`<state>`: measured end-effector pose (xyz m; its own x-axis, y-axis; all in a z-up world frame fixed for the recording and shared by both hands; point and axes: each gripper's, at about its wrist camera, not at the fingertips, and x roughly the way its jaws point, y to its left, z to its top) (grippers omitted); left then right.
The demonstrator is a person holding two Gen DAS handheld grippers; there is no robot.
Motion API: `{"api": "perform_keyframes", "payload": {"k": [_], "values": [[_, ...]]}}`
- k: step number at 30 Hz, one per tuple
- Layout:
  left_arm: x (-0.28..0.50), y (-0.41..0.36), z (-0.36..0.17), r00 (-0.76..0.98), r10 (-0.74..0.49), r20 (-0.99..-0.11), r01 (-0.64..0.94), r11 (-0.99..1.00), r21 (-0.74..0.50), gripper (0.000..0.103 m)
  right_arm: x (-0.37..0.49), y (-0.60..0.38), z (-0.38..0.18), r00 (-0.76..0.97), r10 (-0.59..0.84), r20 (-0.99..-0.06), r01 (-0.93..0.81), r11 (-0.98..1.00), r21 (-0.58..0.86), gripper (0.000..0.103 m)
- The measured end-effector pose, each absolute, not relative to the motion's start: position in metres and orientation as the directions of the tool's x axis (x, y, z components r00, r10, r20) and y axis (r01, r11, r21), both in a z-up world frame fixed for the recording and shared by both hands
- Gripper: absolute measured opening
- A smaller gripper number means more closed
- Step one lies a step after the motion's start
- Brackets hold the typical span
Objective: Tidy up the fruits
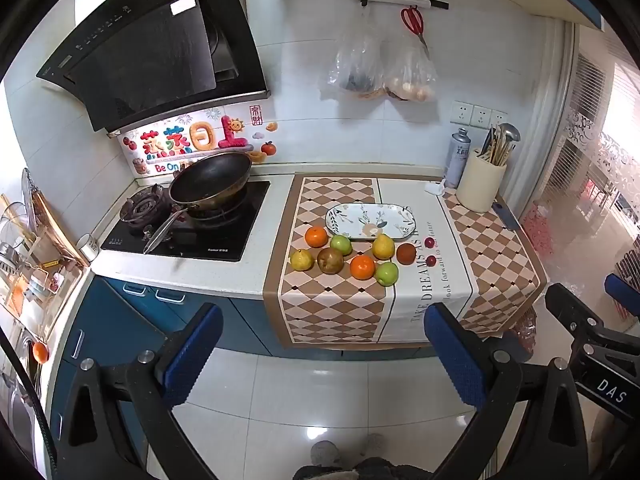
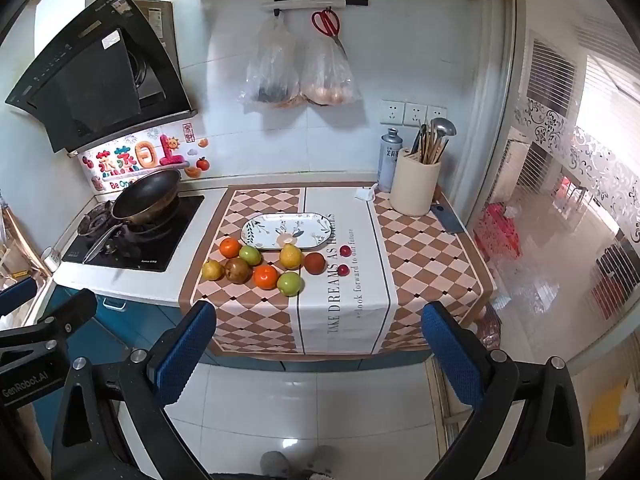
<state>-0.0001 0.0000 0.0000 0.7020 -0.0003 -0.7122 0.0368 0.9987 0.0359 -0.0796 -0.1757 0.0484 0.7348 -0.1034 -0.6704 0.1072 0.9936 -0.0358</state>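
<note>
Left tool (image 1: 322, 346): jaws spread wide, nothing between them; held over the floor at the lower middle of its own view, well short of the worktop.
Right tool (image 2: 319, 344): jaws likewise wide apart, nothing between them; same stand-off, lower middle of its view.
Worktop (image 1: 256, 276): white, covered at frame centre by a checked cloth (image 1: 332, 304) whose front edge hangs over the blue cabinets.
Plate (image 1: 370, 221): oval, leaf-patterned, no fruit on it; lies on the cloth just behind the fruit.
Fruit, back row: orange (image 1: 316, 236), green apple (image 1: 341, 244), yellow pear (image 1: 383, 246), reddish-brown fruit (image 1: 406, 253).
Fruit, front row: yellow pear (image 1: 301, 260), brown pear (image 1: 330, 261), orange (image 1: 362, 267), green apple (image 1: 387, 273).
Small red fruits (image 1: 429, 243): two, just right of the group, on the cloth's lettering.
Pan (image 1: 210, 178): on the stove, left of centre.
Utensil holder (image 1: 481, 186): right rear of the cloth.
</note>
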Motion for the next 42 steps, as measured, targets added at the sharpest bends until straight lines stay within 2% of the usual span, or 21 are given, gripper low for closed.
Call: {"api": "perform_keyframes", "payload": {"k": [42], "values": [[0.005,0.010,-0.004,0.689,-0.005,-0.725,0.032,0.999,0.024,0.103,-0.062,-0.172,0.045,0.727,-0.098,-0.680,0.102,0.994,-0.034,0.103]]}}
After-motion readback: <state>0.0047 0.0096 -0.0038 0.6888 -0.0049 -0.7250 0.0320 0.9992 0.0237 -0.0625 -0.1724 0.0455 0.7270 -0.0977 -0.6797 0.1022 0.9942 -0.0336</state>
